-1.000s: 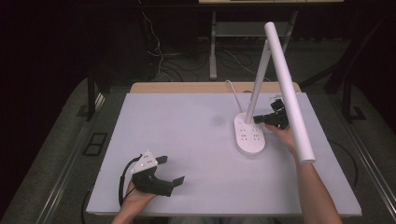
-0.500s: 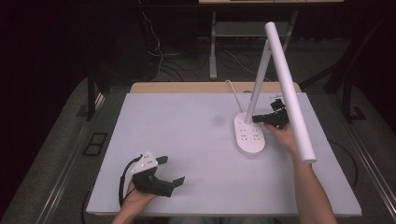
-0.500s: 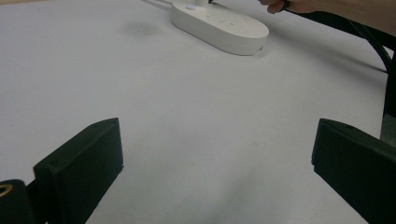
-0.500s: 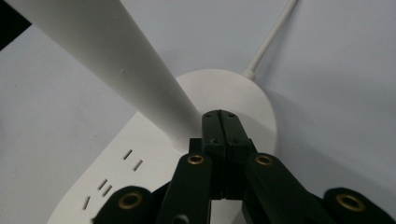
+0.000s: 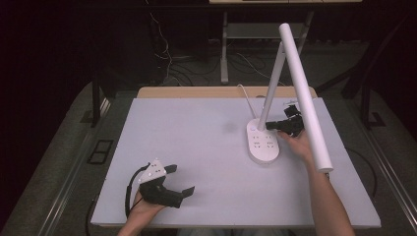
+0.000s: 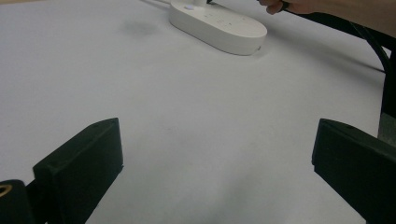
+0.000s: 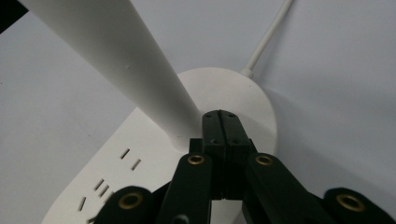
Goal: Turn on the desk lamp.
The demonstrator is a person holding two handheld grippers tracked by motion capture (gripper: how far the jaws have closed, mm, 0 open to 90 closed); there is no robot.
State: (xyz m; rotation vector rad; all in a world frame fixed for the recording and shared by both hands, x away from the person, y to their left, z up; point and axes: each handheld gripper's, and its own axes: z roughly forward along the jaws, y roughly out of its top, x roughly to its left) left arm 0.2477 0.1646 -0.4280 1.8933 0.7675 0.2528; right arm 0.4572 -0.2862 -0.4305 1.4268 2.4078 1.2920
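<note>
A white desk lamp stands at the right of the table on an oval base [image 5: 264,147] with socket slots. Its thin arm [image 5: 272,83] rises from the base, and a long tube head [image 5: 302,93] slants down toward the near right. My right gripper [image 5: 269,126] is shut with nothing between its jaws. In the right gripper view the tips [image 7: 220,119] sit at the foot of the arm [image 7: 126,60], over the base [image 7: 233,88]; whether they touch it I cannot tell. My left gripper [image 5: 181,180] rests open near the front left, empty [image 6: 217,140], pointing at the far-off base [image 6: 219,28].
A white cable [image 5: 246,98] runs from the base to the far table edge. The tube head hangs over my right forearm [image 5: 324,196]. The pale table mat [image 5: 196,132] lies bare between the grippers. A metal stand [image 5: 224,44] is on the dark floor behind.
</note>
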